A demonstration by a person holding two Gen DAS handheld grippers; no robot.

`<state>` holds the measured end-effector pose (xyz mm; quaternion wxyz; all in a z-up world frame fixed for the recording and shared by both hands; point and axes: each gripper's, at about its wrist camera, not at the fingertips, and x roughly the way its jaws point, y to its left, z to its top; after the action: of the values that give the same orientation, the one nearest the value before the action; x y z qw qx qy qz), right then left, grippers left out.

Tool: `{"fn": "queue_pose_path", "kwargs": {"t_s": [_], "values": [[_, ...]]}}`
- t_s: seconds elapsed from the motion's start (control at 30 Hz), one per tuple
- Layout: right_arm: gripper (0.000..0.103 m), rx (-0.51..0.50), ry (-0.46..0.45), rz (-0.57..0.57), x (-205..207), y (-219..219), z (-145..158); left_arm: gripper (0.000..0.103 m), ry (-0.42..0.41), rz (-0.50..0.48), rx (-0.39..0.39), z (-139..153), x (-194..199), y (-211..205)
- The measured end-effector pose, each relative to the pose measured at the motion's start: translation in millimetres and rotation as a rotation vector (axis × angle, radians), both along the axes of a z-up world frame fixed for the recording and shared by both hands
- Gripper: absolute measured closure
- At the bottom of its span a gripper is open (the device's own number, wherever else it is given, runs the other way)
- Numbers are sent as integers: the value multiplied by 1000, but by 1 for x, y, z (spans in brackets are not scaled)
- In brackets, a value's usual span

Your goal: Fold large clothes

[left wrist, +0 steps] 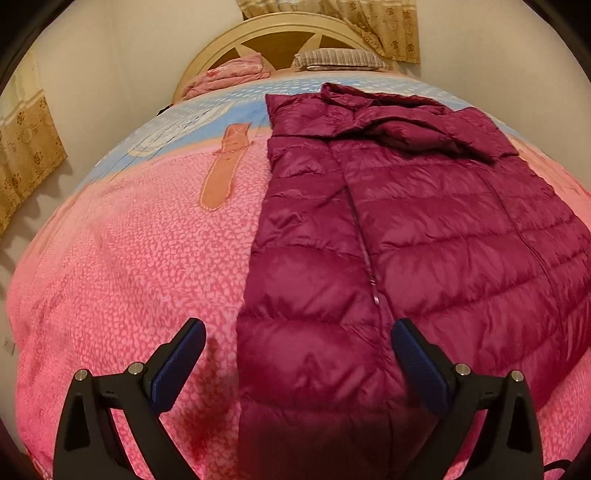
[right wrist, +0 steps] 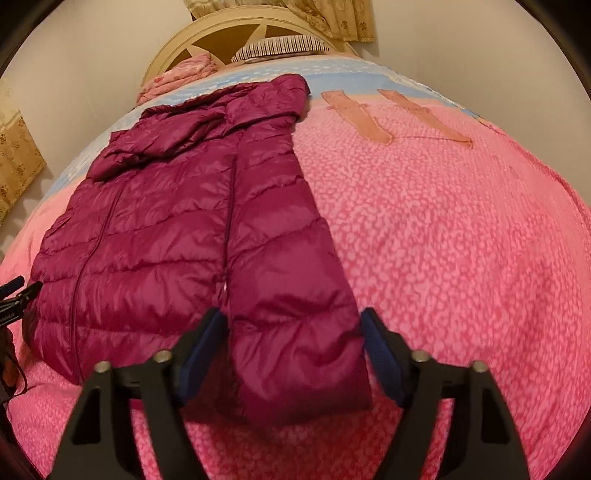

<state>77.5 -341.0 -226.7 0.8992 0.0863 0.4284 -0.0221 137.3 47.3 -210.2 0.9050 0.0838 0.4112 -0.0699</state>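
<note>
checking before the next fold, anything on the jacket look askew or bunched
The jacket lies mostly flat on the bedspread, but its hood is crumpled in a heap at the collar end, not smoothed out.

The jacket (left wrist: 406, 221) runs off the lower edge of the left wrist view, so its hem there is cut away, and its right side leaves the frame's right rim. Folds bury its collar area. In the right wrist view the left gripper (right wrist: 14, 291) shows only as a sliver at the left edge; its jaw spread cannot be told. The headboard (right wrist: 236, 40) is partly hidden behind a striped pillow (right wrist: 280, 46) and a folded pink blanket (right wrist: 177, 75). Curtains (left wrist: 332, 22) are cropped at the top.
</note>
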Motion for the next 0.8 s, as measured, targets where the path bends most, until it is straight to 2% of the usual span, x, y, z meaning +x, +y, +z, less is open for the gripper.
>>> {"fn": "queue_pose_path", "kwargs": {"t_s": [0.03,0.07,0.1,0.17,0.2,0.3,0.47,0.67,0.8], "values": [[53,10,-3,8,-1,0,0,29,3,-24,-10,1,-2,-3],[63,29,-8,26,-2,2,1,42,12,-50,-25,1,-3,-5],[81,49,-12,46,-2,3,2,57,8,-65,-32,1,-6,-8],[89,49,-21,58,-2,8,2,83,-13,-82,-27,4,-10,-12],[92,44,-27,60,-3,10,3,91,-22,-77,-23,6,-11,-12],[95,42,-76,68,-11,13,13,98,-60,-67,-67,21,-16,-3],[96,68,-200,75,-37,10,60,100,-169,-99,-73,63,-41,4],[97,52,-376,90,-82,17,135,100,-338,-151,-123,139,-84,16],[97,23,-513,98,-106,24,187,100,-438,-152,-160,180,-101,25]]}}
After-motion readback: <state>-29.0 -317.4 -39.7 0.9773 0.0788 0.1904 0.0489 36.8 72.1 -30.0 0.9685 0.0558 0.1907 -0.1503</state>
